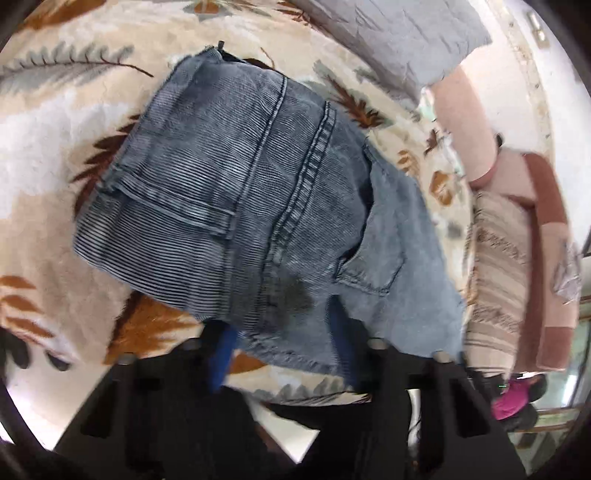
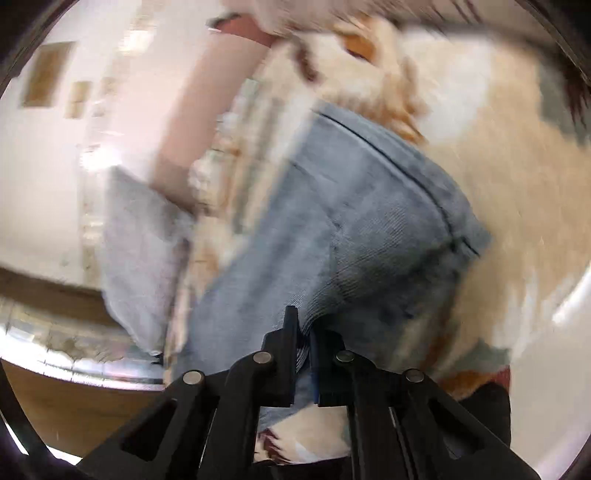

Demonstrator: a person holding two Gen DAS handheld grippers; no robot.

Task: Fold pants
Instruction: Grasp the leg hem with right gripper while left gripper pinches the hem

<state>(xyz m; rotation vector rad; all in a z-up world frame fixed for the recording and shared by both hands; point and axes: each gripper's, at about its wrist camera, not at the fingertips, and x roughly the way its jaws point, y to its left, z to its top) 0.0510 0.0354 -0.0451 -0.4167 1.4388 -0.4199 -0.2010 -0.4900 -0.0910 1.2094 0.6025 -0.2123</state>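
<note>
The grey-blue denim pants [image 1: 243, 192] lie folded into a thick bundle on a cream blanket with a leaf print [image 1: 62, 122]. A back pocket [image 1: 373, 254] and double seams show on top. My left gripper [image 1: 284, 339] is open, its blue-padded fingers [image 1: 221, 354] standing on either side of the bundle's near edge. In the blurred right wrist view, my right gripper [image 2: 303, 343] is shut on the near edge of the pants [image 2: 369, 229], with denim pinched between its fingers.
A grey pillow [image 1: 402, 33] lies at the far edge of the blanket; it also shows in the right wrist view [image 2: 140, 251]. The person's forearm [image 1: 465, 122] and striped sweater [image 1: 498, 266] are at the right. A white wall and wooden furniture are beyond.
</note>
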